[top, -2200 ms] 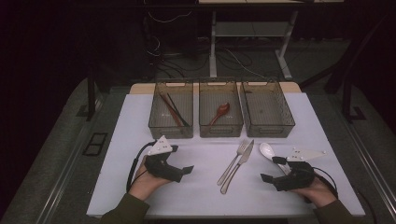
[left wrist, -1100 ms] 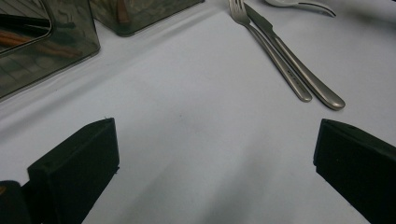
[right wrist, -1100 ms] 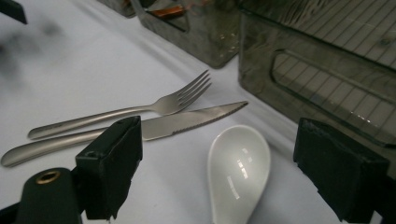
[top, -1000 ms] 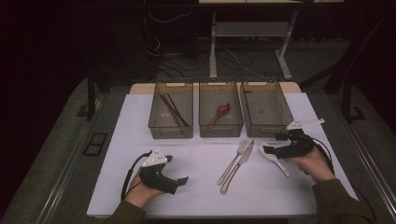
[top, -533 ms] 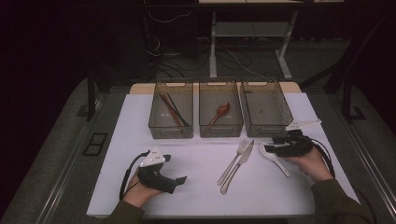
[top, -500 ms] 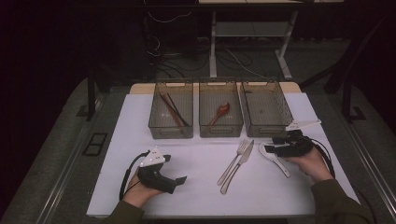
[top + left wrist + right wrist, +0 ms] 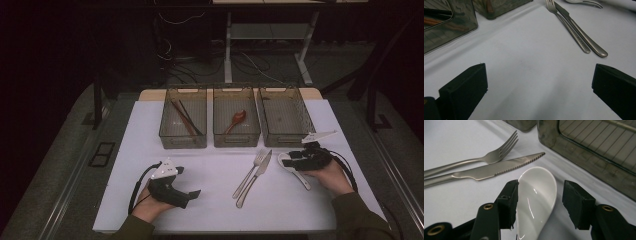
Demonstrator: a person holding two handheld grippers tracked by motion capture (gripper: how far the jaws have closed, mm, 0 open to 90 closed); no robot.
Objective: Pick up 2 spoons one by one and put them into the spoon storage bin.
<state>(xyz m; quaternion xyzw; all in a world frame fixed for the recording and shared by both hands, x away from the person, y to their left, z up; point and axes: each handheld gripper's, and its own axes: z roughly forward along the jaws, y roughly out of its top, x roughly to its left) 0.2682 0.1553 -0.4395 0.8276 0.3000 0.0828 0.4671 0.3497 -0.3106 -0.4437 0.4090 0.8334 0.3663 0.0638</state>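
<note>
**Right gripper parked over the white spoon, jaws either side of the bowl**

So here's the layout. White sheet over the table (image 7: pixel 150 130), three clear wire-bottomed bins lined up along the far side. Left bin (image 7: pixel 182 125) has a pair of dark chopsticks (image 7: pixel 186 119) lying diagonally in it, middle bin (image 7: pixel 236 124) has a reddish-brown wooden spoon (image 7: pixel 235 121), right bin (image 7: pixel 285 117) looks bare.

In front of the bins, roughly centre, a steel fork (image 7: pixel 250 172) and a serrated table knife (image 7: pixel 256 176) lie side by side, touching or nearly so, tips pointing toward the bins.

The white ceramic soup spoon (image 7: pixel 536 200) is on the sheet just right of the knife, in front of the right bin. The right gripper (image 7: pixel 539 197) is low over it, and in the right gripper view its jaws are spread with the spoon's bowl sitting between them. The left-hand pad looks right at the bowl's edge, maybe touching; the other pad stands clear with a gap of sheet showing. So it's not pinched. In the high view the spoon's handle (image 7: pixel 301 179) pokes out under the hand toward the near edge.

The left gripper (image 7: pixel 172 186) sits near the front left of the sheet, well apart from the cutlery. In the left gripper view its jaws are spread wide with nothing but bare sheet between them, fork and knife farther off.
</note>
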